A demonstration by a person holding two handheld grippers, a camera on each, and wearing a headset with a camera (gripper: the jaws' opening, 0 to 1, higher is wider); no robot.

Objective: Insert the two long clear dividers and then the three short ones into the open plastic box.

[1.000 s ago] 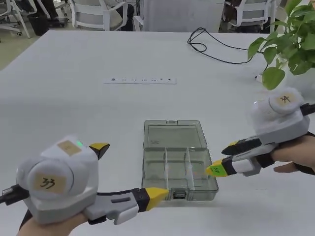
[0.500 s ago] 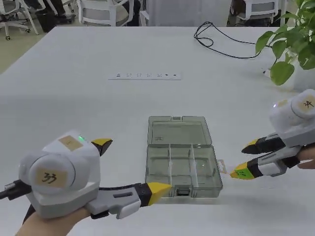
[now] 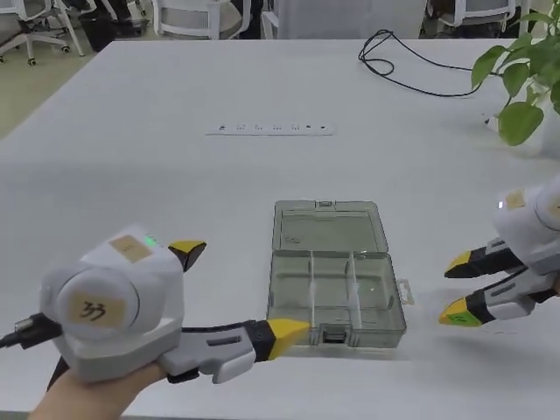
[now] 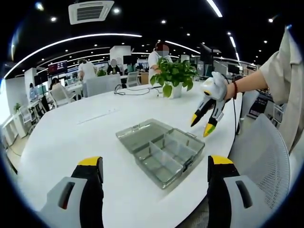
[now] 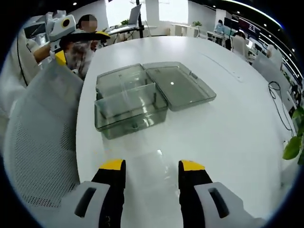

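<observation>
Box sits open mid-bench, two long dividers already seated. What look like the short ones lie beside it, not yet in. Your hand-held grippers, left and right, gape empty.

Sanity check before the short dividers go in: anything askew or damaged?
Nothing stands out. The plastic box sits flat with lid open, two long dividers upright and parallel; a clear piece lies beside it.
</observation>
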